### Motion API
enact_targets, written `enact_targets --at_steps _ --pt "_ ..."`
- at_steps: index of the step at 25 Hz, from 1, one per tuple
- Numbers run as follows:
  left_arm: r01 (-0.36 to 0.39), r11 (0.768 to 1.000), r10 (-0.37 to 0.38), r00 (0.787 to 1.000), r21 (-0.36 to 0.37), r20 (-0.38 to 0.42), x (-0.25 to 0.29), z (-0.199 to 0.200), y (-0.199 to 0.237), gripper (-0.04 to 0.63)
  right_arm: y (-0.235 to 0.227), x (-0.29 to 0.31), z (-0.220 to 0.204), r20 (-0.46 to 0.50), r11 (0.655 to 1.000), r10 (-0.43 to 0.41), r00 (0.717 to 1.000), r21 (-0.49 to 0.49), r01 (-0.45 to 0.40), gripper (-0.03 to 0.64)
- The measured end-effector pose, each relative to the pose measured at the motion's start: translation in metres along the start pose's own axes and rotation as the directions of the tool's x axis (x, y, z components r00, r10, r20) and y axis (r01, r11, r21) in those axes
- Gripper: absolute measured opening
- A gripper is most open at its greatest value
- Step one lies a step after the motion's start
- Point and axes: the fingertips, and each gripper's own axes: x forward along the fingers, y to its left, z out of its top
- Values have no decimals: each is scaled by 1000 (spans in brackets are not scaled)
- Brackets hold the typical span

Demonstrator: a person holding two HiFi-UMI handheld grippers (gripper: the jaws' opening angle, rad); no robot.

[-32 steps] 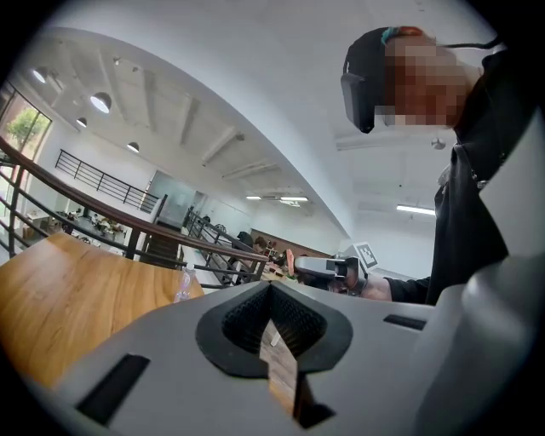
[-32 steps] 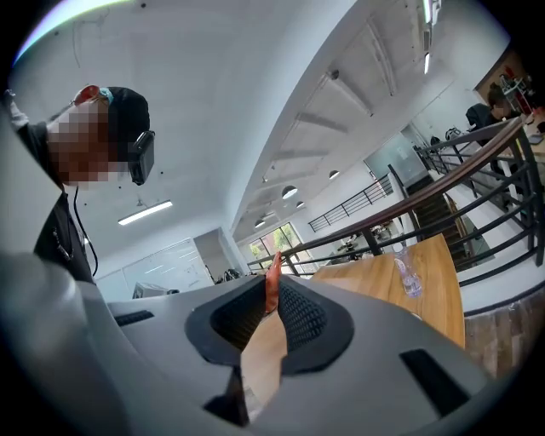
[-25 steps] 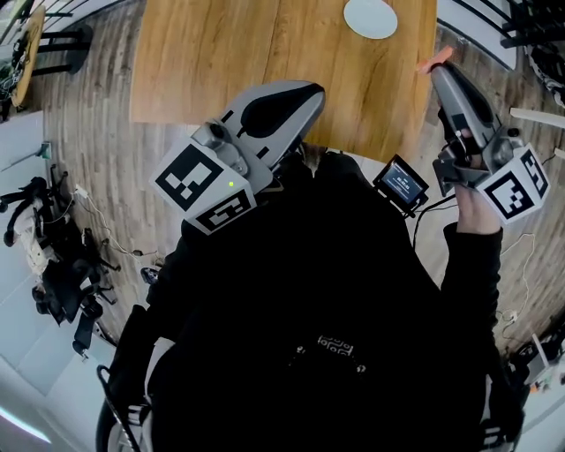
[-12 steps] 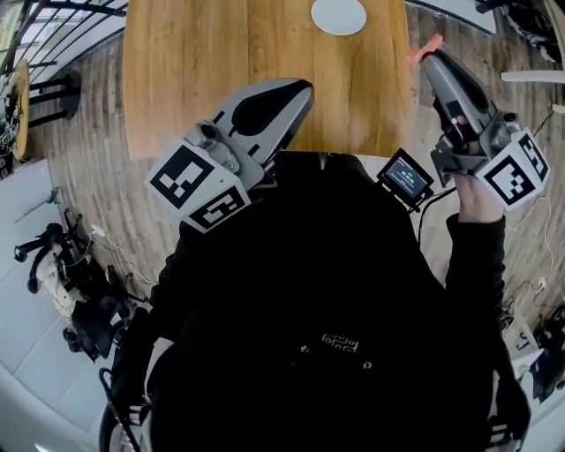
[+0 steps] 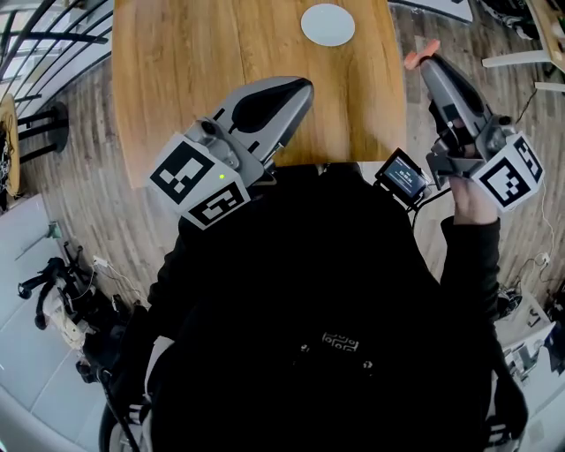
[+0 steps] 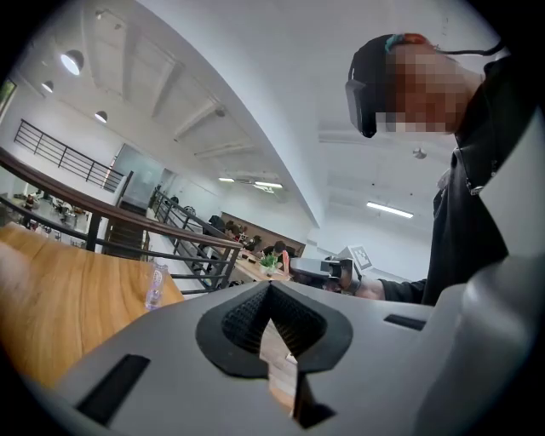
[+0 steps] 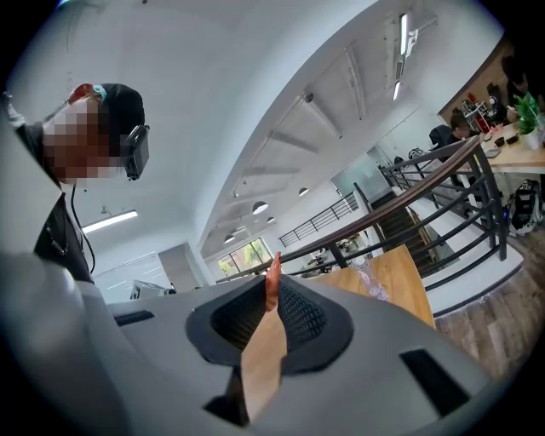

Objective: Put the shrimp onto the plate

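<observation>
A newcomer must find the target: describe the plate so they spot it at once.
Start at the wooden table filling the top of the head view. Toward its far side, right of centre, lies the plate: round and white, the only thing on the wood in that view.

I am looking through three cameras. The head camera is sitting on the person's head and pointing steeply down. From there I am seeing the left gripper (image 5: 296, 88) and the right gripper (image 5: 425, 64) close below, and the wooden table (image 5: 221, 53) farther off. The left gripper camera is riding right behind its own jaws and tilting up toward the ceiling (image 6: 255, 85). It is catching the table's edge on its left and the right gripper far across. The right gripper camera is sitting the same way, with the table on its right. All three are sharing the table. Both gripper cameras are sharing the railing (image 6: 128, 217) and the person (image 6: 477, 213).
</observation>
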Motion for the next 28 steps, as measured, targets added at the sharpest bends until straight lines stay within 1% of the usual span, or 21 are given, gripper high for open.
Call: enact_targets --at_steps 6,10,13,16,19,24,28 --pt "69 998 -69 998 -15 -4 -2 -4 8 5 9 12 3 -15 999 -40 999 -19 39 57" --pt "110 994 -110 994 -16 -17 -17 -23 28 5 15 36 -15 -26 998 -64 998 -24 63 57" --pt "132 991 -133 991 -22 -20 -27 -17 33 5 28 49 -10 -40 997 -72 997 -28 71 57" --pt "147 989 -148 989 -31 -28 -16 -14 30 5 26 44 3 -60 995 -90 994 -36 88 57" --pt "166 985 -167 985 -37 -29 -9 -19 26 5 20 37 1 -72 993 -112 991 -35 110 57" --pt "165 986 -166 986 -40 -25 1 -14 27 5 10 41 12 -74 994 -102 992 -34 99 57" --pt "120 992 -121 992 -35 -40 18 -13 44 5 -16 55 15 -96 997 -73 993 -30 70 57"
